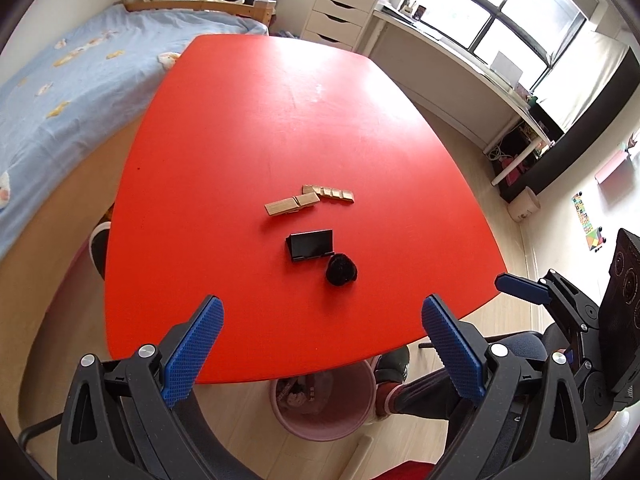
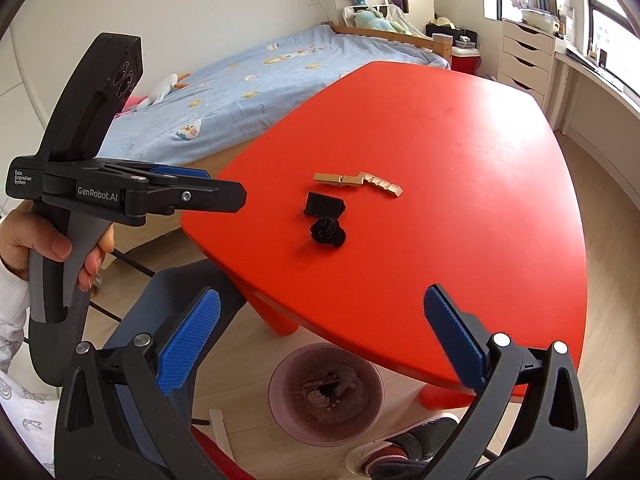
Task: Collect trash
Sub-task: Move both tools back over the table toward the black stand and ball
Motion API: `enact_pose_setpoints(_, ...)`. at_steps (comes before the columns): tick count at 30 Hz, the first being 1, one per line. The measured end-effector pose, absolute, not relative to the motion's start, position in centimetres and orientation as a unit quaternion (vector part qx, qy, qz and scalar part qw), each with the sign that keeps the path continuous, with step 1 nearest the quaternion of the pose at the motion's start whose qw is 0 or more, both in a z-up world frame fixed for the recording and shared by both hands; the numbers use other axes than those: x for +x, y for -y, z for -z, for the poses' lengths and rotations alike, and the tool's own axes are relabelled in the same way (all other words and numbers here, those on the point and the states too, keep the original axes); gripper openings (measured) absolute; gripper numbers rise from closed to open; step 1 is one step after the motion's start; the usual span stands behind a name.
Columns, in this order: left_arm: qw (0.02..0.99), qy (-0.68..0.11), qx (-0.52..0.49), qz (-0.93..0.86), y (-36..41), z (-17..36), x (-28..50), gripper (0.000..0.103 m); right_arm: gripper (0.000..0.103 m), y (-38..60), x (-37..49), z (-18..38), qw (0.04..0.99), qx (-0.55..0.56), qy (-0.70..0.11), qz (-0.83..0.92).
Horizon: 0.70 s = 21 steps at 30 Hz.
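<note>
While both the left gripper and right gripper hang wide apart and empty at frame bottom, the pink bin between them already holds scraps; mid-frame, a black wad, black stand and wooden blocks remain on the red table.

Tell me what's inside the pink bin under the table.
The pink bin holds crumpled scraps and a dark printed wrapper. The red table edge hides part of it in the left wrist view; deeper contents are unclear.
</note>
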State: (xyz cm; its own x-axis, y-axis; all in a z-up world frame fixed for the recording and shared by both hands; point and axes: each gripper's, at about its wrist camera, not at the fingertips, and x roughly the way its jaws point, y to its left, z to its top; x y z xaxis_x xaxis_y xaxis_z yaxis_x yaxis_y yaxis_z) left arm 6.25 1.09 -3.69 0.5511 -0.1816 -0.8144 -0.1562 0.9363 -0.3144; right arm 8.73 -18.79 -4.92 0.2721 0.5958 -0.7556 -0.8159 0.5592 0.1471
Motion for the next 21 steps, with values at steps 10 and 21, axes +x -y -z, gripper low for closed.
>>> enact_pose_setpoints(10, 0.840, -0.508, -0.187, -0.022, -1.1, 5.7, 11.1, 0.095, 0.100, 16.2, 11.3, 6.4, 0.773, -0.154, -0.408, -0.460)
enact_pose_setpoints(21, 0.821, -0.539, -0.177, -0.061, -0.4, 8.4, 14.4, 0.095, 0.100, 15.6, 12.4, 7.3, 0.769, -0.148, -0.416, -0.462)
